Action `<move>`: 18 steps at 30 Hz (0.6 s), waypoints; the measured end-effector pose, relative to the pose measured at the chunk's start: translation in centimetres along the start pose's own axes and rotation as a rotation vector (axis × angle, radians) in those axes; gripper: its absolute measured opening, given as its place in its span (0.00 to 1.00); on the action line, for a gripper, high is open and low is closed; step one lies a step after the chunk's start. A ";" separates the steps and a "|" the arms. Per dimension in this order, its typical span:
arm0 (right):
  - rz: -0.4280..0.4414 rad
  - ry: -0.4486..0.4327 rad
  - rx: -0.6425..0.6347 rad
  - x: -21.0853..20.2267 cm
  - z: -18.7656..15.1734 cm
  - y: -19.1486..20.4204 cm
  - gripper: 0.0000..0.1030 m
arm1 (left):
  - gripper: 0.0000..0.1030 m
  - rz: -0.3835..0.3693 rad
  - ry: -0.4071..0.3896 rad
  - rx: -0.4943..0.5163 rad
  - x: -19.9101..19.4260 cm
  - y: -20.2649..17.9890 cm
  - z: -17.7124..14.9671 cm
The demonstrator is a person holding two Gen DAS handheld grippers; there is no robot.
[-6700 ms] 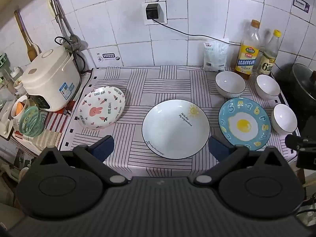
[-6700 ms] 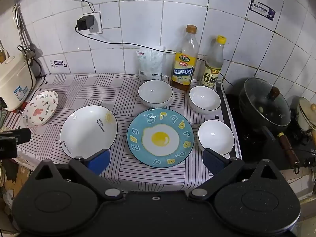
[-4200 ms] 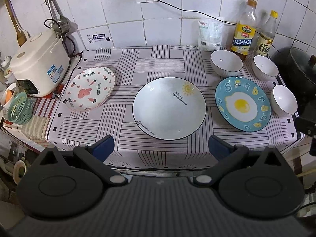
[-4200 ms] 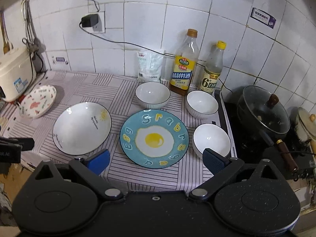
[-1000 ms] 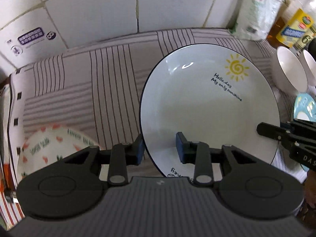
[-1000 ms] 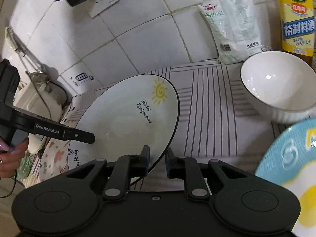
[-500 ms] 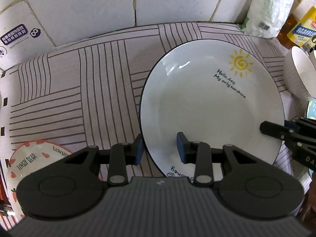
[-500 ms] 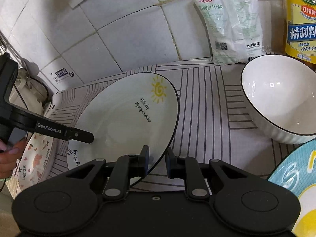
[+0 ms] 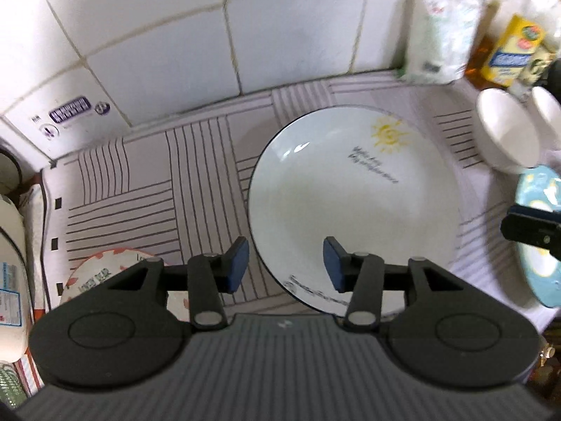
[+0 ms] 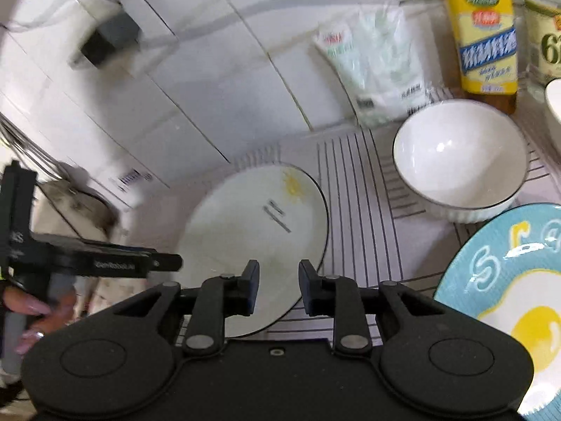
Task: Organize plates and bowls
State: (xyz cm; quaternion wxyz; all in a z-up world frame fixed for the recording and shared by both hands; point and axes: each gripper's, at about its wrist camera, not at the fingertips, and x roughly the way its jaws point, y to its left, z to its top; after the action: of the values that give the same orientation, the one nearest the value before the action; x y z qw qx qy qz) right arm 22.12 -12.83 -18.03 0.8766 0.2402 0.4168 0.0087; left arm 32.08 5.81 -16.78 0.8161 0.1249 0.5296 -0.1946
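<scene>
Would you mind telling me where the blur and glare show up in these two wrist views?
Left wrist view: the salt bag and bottles at the top right are smeared, the sun plate carries one small glare spot. Right wrist view: the wall charger and its cable streak with motion, and the fisheye bends the tile lines.

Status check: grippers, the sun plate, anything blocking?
Left gripper and right gripper both just opening, pads off the rim. Sun plate flat on the striped cloth. Nothing blocking; white bowl stands apart.
</scene>
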 end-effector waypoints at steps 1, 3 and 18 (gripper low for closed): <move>-0.003 -0.010 -0.010 -0.7 0.0 0.3 0.30 | 0.48 -0.005 -0.011 0.009 -0.7 -0.4 -0.1; -0.009 -0.031 -0.048 -2.6 0.0 0.9 0.32 | 0.51 -0.008 -0.027 0.028 -2.4 -1.3 -0.2; -0.050 -0.110 -0.168 -15.7 -3.0 -0.4 0.58 | 0.68 -0.083 -0.071 0.137 -9.8 -11.1 -0.7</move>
State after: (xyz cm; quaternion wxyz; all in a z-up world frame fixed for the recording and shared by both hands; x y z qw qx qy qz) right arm 9.63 -15.30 -8.39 0.9152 0.1554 0.3717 0.0087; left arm 22.98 -1.99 -8.11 0.8151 0.1515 0.4906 -0.2683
